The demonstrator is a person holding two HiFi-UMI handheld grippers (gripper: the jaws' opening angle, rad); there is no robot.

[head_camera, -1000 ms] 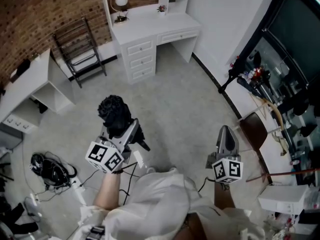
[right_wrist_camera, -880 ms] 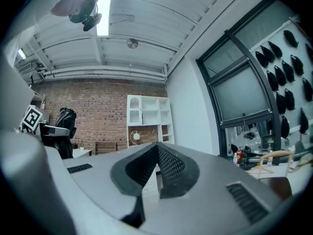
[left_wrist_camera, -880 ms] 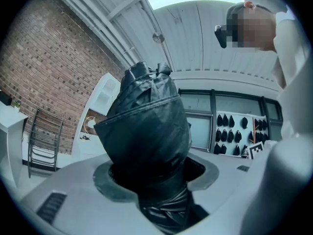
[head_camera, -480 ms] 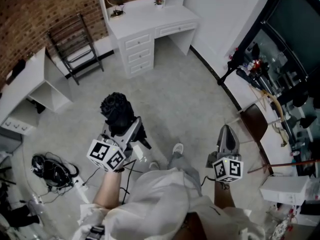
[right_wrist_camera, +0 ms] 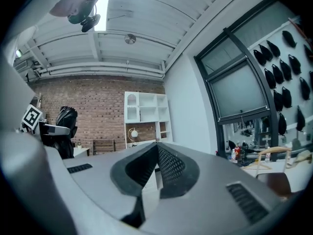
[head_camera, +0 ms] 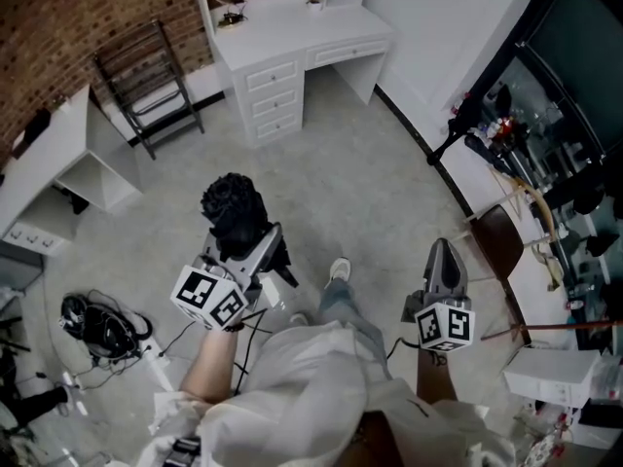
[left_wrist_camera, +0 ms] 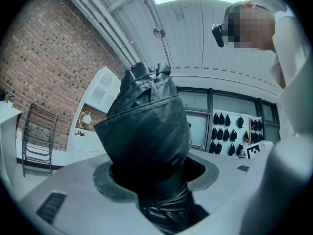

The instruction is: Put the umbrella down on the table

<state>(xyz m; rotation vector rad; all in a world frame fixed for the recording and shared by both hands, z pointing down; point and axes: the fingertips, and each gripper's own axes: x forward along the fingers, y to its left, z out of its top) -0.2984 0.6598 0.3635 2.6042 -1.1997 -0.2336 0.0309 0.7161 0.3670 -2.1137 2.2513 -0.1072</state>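
Brick-walled room, grey floor; the white desk (head_camera: 292, 37) stood well ahead of both hands. My left claw (head_camera: 258, 251) gripped the folded black umbrella (head_camera: 234, 212), which stood roughly upright across the jaws. My right claw (head_camera: 444, 261) was closed and empty. I judged the left must carry it forward, then tip it flat.

Well ahead of the jaws of the left gripper (head_camera: 261, 246), a white desk (head_camera: 292, 42) and a dark folding chair (head_camera: 146, 81) stand by a brick wall (head_camera: 58, 17). Black cables (head_camera: 97, 327) lie on the floor to the left of those jaws. A brown chair (head_camera: 494, 246) stands near the jaws of the right gripper (head_camera: 444, 251), on their right.
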